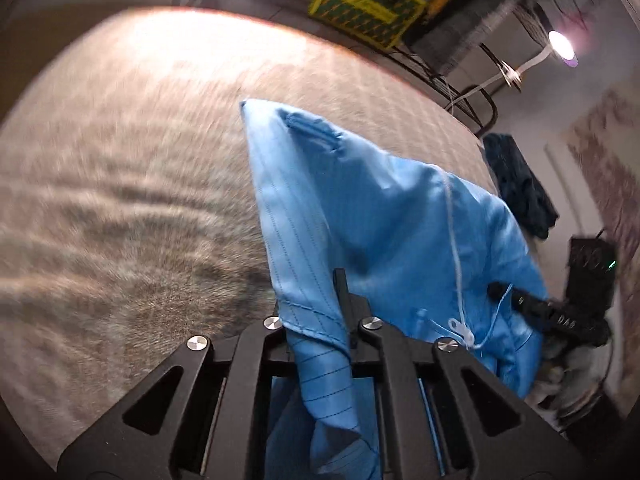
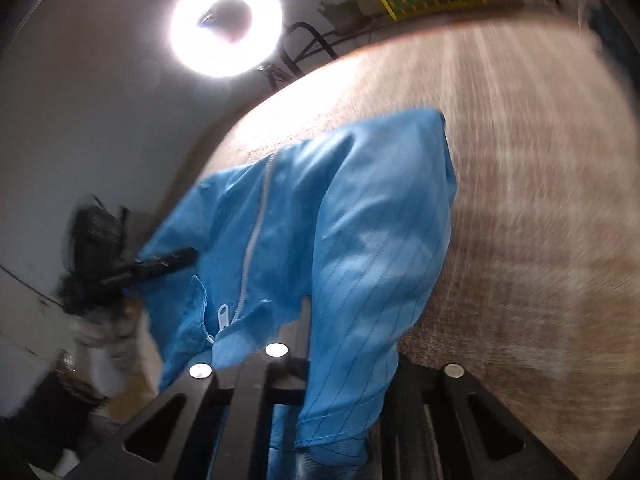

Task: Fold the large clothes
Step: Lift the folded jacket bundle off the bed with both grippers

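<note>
Beige carpet (image 1: 120, 200) below; blue zip coverall (image 1: 360, 208) is gripped by left gripper (image 1: 344, 320) and right gripper (image 2: 312, 328). Light, slippery; hems are best pinched.

No lettering is legible; the yellow-green sign (image 1: 366, 2) and the other tool's (image 1: 556, 314) markings blur.

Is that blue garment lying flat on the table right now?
No: in the right wrist view the blue garment hangs in a bunched drape from the right gripper, lifted over the brown table.
</note>
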Demonstrator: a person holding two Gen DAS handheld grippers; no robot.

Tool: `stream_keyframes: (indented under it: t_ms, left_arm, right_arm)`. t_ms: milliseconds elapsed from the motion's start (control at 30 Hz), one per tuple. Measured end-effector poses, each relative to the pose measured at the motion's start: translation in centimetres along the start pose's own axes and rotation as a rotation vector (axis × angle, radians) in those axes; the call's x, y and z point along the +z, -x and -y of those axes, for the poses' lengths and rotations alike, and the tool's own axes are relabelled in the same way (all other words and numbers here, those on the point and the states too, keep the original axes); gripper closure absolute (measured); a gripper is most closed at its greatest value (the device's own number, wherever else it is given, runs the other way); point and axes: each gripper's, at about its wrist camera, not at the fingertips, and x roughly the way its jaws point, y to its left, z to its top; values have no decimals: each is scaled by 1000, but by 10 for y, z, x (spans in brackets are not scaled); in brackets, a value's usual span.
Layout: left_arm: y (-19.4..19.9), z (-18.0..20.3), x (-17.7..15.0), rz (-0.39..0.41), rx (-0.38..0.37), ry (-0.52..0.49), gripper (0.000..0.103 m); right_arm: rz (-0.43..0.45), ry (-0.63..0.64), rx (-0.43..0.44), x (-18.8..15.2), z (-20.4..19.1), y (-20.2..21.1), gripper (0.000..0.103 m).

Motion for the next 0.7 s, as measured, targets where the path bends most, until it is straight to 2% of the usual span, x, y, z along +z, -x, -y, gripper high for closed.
stream_keyframes:
  t_ms: [133,400,500,700]
  left_arm:
    - [23,34,-9,45,31,-97,99]
    - [61,88,-40,112,0,-171,99]
    - [68,110,-50,125,-23,-196,99]
    - [65,150,-65,99,-93,-206,99]
  right_arm:
    - [25,132,-100,-5,-32,22,100]
    - [95,212,-149,-25,-71,77,100]
    - [117,237,-175,-36,-64,105,100]
    - [138,228,-229,-60,-51,149,100]
